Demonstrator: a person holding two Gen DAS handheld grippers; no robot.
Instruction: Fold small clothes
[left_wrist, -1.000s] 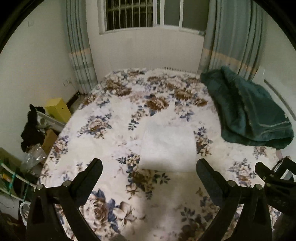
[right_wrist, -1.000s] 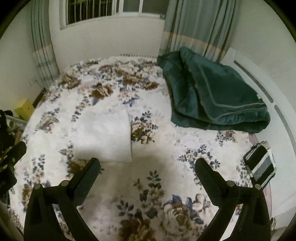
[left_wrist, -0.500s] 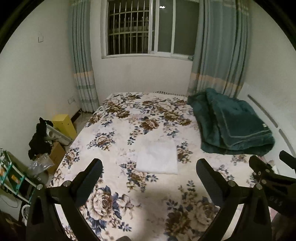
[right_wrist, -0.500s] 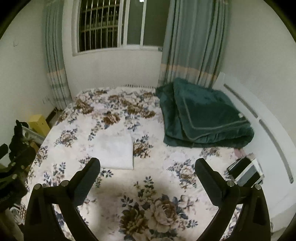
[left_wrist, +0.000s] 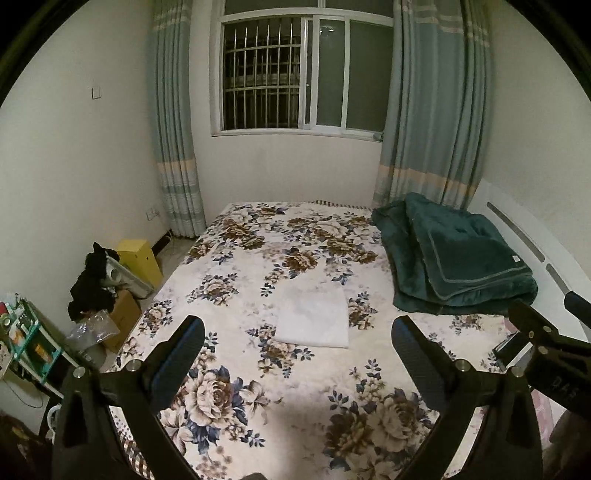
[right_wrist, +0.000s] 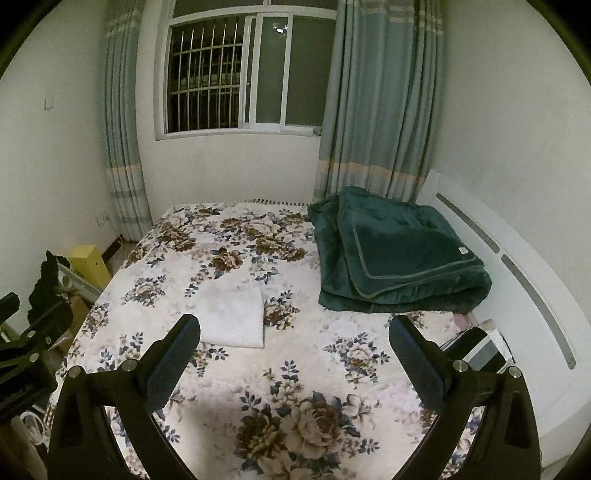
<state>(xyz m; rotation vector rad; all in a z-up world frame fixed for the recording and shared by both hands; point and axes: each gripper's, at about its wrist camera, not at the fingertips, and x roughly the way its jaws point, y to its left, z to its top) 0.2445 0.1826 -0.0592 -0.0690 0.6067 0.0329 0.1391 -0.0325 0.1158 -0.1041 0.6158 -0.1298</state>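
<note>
A small white garment (left_wrist: 313, 316) lies folded into a flat rectangle on the floral bedspread (left_wrist: 258, 258), near the middle of the bed; it also shows in the right wrist view (right_wrist: 232, 316). My left gripper (left_wrist: 297, 345) is open and empty, held well back and above the near end of the bed. My right gripper (right_wrist: 294, 341) is open and empty, likewise raised and back from the garment. The right gripper's body (left_wrist: 546, 354) shows at the right edge of the left wrist view.
A folded dark green blanket (left_wrist: 454, 262) lies at the bed's right side by the white headboard (right_wrist: 517, 258). Left of the bed stand a yellow box (left_wrist: 140, 256), cardboard boxes with black cloth (left_wrist: 92, 284) and a shelf (left_wrist: 26, 339). A window and curtains are behind.
Both grippers have pulled back and up from the bed, so the folded garment looks smaller and farther and the window has come into view. Both stay open.
</note>
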